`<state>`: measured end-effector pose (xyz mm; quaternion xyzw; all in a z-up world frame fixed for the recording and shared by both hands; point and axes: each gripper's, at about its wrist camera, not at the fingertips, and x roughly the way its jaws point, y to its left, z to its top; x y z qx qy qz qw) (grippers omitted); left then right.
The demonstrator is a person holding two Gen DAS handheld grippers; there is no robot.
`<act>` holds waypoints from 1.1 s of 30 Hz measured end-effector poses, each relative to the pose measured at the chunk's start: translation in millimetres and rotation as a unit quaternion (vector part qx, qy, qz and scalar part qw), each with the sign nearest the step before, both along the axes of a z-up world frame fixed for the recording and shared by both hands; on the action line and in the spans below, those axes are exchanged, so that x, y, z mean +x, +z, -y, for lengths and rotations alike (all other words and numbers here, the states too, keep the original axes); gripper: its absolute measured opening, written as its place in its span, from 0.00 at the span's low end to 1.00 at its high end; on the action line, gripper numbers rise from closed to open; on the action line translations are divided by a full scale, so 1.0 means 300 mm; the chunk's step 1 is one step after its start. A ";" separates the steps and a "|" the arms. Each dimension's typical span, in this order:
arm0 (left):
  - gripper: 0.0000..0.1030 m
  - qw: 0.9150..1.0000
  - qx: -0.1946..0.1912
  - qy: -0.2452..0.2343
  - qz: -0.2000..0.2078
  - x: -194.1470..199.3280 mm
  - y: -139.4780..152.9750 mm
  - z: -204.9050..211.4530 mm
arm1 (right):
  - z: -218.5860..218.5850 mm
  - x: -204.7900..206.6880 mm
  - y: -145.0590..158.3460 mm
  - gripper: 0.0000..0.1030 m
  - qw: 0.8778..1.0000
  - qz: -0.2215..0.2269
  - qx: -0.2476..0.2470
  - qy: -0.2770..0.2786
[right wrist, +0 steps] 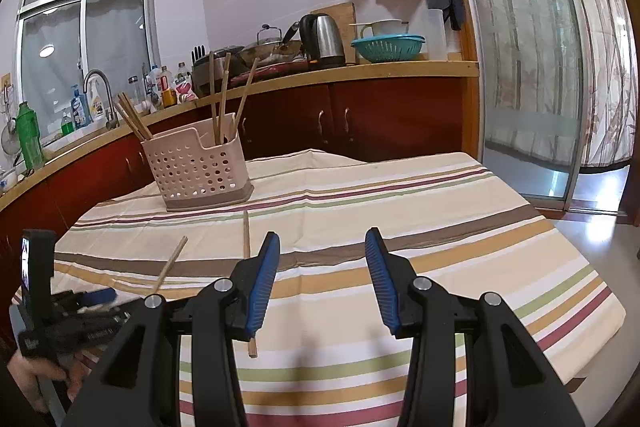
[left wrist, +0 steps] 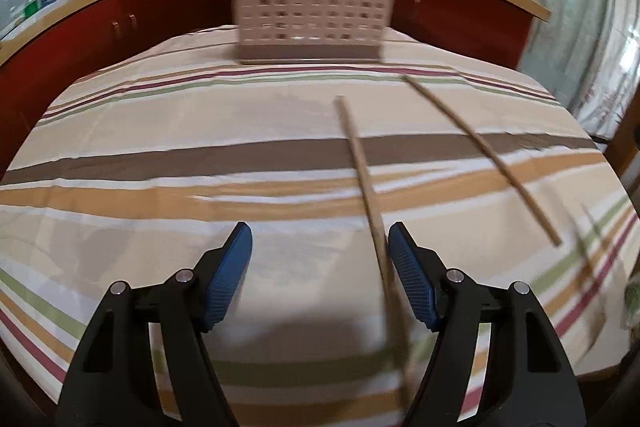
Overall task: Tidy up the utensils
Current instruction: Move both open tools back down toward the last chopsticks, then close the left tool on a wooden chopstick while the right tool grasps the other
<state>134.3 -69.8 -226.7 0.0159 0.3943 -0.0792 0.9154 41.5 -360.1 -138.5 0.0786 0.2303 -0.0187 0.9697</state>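
Blue-padded left gripper (left wrist: 320, 239), no legible writing

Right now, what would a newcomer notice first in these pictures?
The pink holder at the far end of the striped tablecloth, chopsticks sticking up from it. Nearer, two loose chopsticks lie on the cloth, one between the left gripper's open jaws.

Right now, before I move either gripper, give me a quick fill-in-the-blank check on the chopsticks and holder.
1. The pink perforated holder stands on the ____ tablecloth.
2. ____ loose chopsticks lie on the cloth: the nearer chopstick and the farther chopstick.
3. The left gripper has its jaws ____ around the nearer chopstick.
4. The right gripper holds ____.

Missing words: striped; two; open; nothing
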 end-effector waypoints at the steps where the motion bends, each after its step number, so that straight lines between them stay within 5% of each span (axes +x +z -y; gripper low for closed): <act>1: 0.68 1.000 0.001 0.009 0.001 0.011 0.000 -0.029 | -0.002 0.003 -0.002 0.43 1.000 -0.002 0.000 0.001; 5: 0.66 1.000 -0.002 0.029 -0.004 0.036 0.003 -0.105 | -0.017 0.018 -0.012 0.43 1.000 -0.008 0.000 0.007; 28: 0.47 0.998 0.019 -0.056 0.000 -0.164 0.006 -0.172 | -0.166 0.034 -0.156 0.42 0.993 -0.083 0.006 0.077; 33: 0.33 0.998 0.014 -0.068 0.007 -0.195 0.006 -0.173 | -0.181 0.063 -0.183 0.38 0.991 -0.109 0.003 0.081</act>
